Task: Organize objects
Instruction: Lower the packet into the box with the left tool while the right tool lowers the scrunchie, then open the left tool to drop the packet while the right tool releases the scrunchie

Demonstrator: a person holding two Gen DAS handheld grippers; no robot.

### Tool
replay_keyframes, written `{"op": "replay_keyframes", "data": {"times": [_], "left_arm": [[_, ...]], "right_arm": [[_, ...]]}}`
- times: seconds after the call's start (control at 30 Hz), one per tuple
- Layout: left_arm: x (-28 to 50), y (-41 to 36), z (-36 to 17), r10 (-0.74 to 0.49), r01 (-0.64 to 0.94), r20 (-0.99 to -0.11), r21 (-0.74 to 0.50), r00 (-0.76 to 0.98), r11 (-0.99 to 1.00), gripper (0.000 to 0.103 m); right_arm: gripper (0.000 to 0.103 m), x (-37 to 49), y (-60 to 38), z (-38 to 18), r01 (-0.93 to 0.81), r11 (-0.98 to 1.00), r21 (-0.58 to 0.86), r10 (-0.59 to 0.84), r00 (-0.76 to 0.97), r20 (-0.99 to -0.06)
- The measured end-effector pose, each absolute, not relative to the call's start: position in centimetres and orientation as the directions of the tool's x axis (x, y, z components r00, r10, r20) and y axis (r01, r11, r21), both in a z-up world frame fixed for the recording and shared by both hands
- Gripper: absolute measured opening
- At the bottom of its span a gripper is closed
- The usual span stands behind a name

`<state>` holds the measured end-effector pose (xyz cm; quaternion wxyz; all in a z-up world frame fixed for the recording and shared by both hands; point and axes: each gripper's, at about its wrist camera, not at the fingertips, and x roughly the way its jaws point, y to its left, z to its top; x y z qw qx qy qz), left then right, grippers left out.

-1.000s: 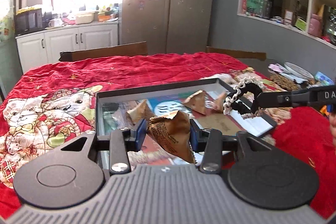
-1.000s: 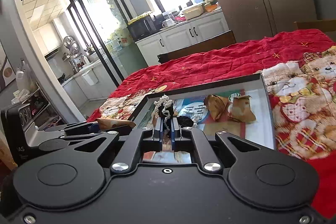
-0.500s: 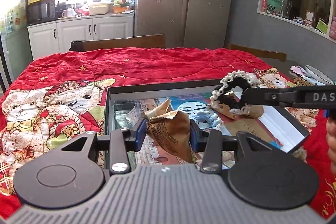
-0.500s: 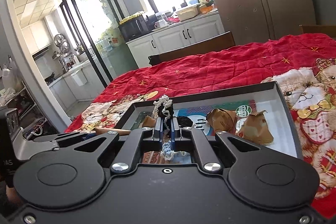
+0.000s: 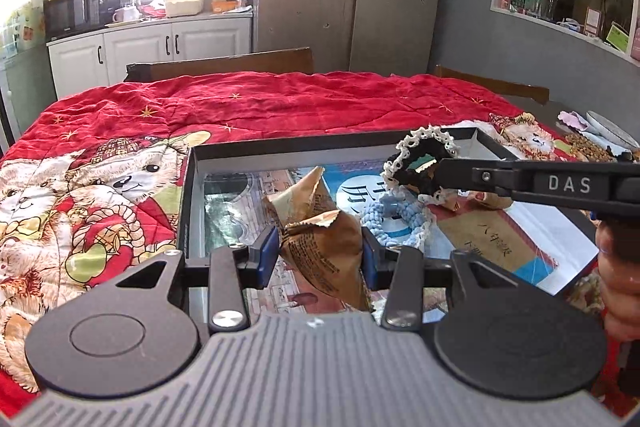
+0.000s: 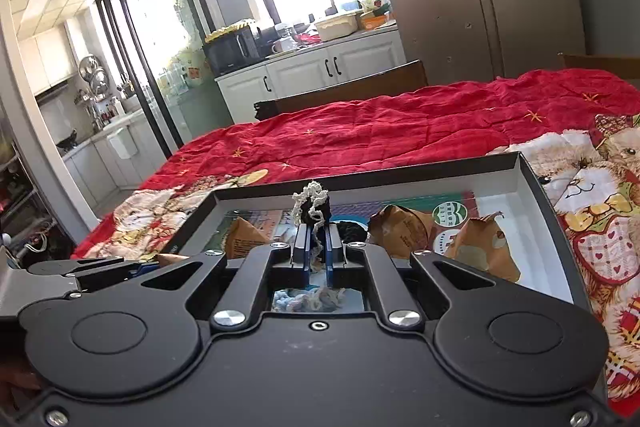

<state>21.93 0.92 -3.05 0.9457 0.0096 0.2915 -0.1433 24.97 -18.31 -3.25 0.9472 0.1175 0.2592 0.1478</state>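
A red quilt (image 5: 256, 107) printed with teddy bears covers the table, and on it sits a shallow black tray (image 5: 280, 149) with white inner walls and a printed sheet lining its floor.

The left gripper (image 5: 318, 257) reaches low over the tray's near edge, tilted somewhat downward. Its blue pads (image 5: 266, 255) are clamped on a brown paper packet (image 5: 324, 251), a crinkled, pointed pouch with dark print that stands upright between them, its torn top above the pads and its tip hanging below.

The right gripper (image 6: 318, 245) comes in from the right side, also tilted down over the tray, with the person's hand (image 5: 618, 287) visible at its handle. Its fingers are pressed together on a black scrunchie (image 6: 314, 207) trimmed with cream lace, which sticks up past the fingertips; in the left wrist view the scrunchie (image 5: 420, 163) hangs as a ring at the tip of the arm marked DAS, above the tray's far right part.

Inside the tray lie more brown packets: one (image 5: 304, 195) just behind the held packet, and two (image 6: 404, 227) side by side toward the right wall. A pale blue braided cord piece (image 5: 388, 223) with a cream lace edge lies on the floor below the scrunchie.
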Motion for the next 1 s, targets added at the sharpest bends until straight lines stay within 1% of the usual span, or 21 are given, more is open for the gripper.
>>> {"op": "replay_keyframes", "data": {"times": [0.17,0.93,1.0], "left_arm": [[22.2,0.8,-3.5,-0.261,0.275,-0.562,-0.061,0.785,0.959,0.046],[22.6,0.2,-4.6,-0.237,0.272,-0.584,-0.029,0.776,0.962,0.047],[22.6,0.2,-4.6,-0.236,0.272,-0.584,-0.028,0.777,0.962,0.047]], "right_arm": [[0.007,25.4,-18.1,-3.6,-0.208,0.939,0.272,0.319,0.822,-0.472],[0.010,25.9,-17.4,-4.4,-0.230,0.940,0.254,0.332,0.792,-0.512],[0.012,26.0,-17.3,-4.5,-0.237,0.938,0.252,0.337,0.788,-0.514]]}}
